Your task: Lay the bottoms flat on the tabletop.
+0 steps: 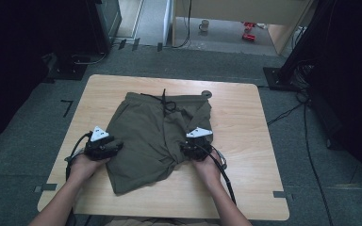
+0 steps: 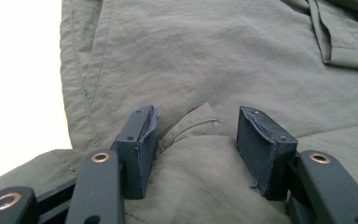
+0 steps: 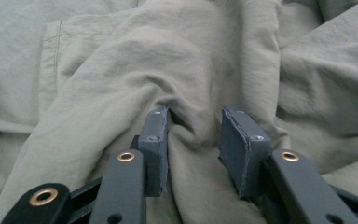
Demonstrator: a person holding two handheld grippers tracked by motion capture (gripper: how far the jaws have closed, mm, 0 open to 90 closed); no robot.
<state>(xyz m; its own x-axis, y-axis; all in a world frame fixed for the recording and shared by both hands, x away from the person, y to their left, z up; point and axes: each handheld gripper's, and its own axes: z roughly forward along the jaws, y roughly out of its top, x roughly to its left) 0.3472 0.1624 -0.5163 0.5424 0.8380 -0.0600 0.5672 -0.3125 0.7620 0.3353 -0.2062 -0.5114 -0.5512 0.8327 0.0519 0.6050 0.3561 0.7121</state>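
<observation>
Olive fabric bunches up between the pads of my left gripper (image 2: 193, 149): a small hem corner of the shorts (image 1: 155, 136) pokes up in the gap, but the pads stand off it on both sides, so I read that gripper as open with cloth between its jaws. My right gripper (image 3: 193, 149) straddles a raised ridge of the same cloth; the ridge fills most of the gap, yet I cannot tell whether the pads press on it.

To do this pinch well, I judge each gripper should sink low enough to catch both layers, close fully on the fold, and only then lift, both hands together, so the garment does not skew.

These shorts lie across the middle of the table (image 1: 245, 113), waistband at the far edge, the right leg rumpled and doubled over near my right hand. Thin, matte, woven cloth, it creases softly and shows neat double-stitched seams and a pocket edge. A dark drawstring (image 1: 166, 101) trails from the waistband. Beneath is pale wood-grain board with rounded corners, and a small dark disc (image 1: 206, 94) sits near the far edge.
</observation>
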